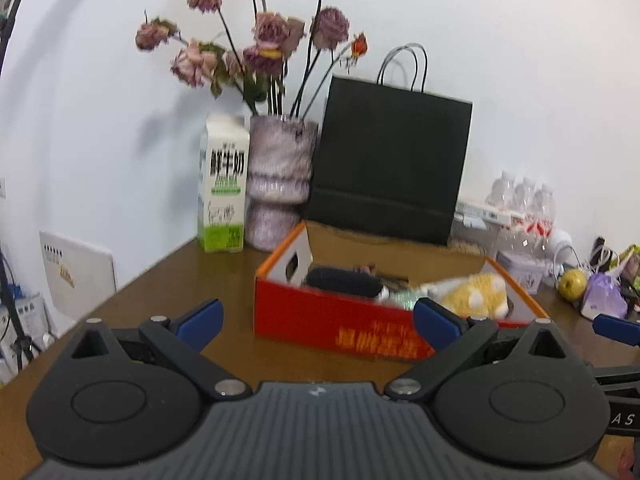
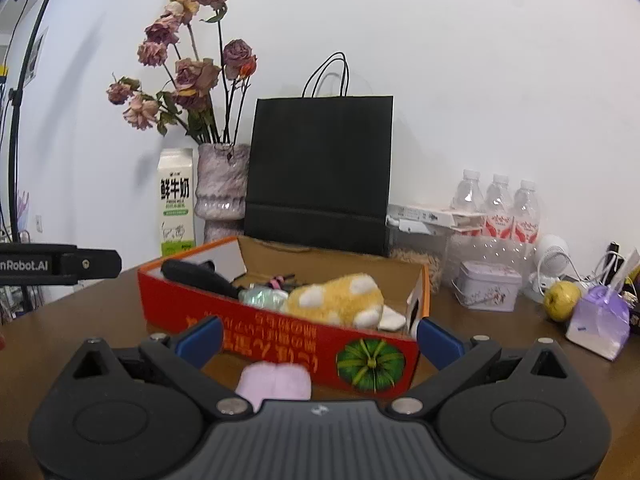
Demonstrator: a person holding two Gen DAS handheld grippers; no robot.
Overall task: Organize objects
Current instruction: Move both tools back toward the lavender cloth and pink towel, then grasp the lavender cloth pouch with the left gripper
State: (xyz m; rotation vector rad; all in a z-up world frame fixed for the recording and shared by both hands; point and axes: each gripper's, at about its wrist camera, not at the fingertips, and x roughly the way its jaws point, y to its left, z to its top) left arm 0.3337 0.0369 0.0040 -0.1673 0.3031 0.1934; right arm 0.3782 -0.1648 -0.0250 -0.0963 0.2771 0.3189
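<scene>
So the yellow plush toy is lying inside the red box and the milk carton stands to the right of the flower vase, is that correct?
Not quite. The yellow plush toy does lie inside the red box, but the milk carton stands to the left of the flower vase, as the right wrist view shows.

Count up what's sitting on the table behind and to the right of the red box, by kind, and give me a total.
Milk carton: 1
Vase of dried roses: 1
Black paper bag: 1
Water bottles: 3
Lavender tin: 1
Small white fan: 1
Yellow-green fruit: 1
Purple pouch: 1
Total: 10
</scene>
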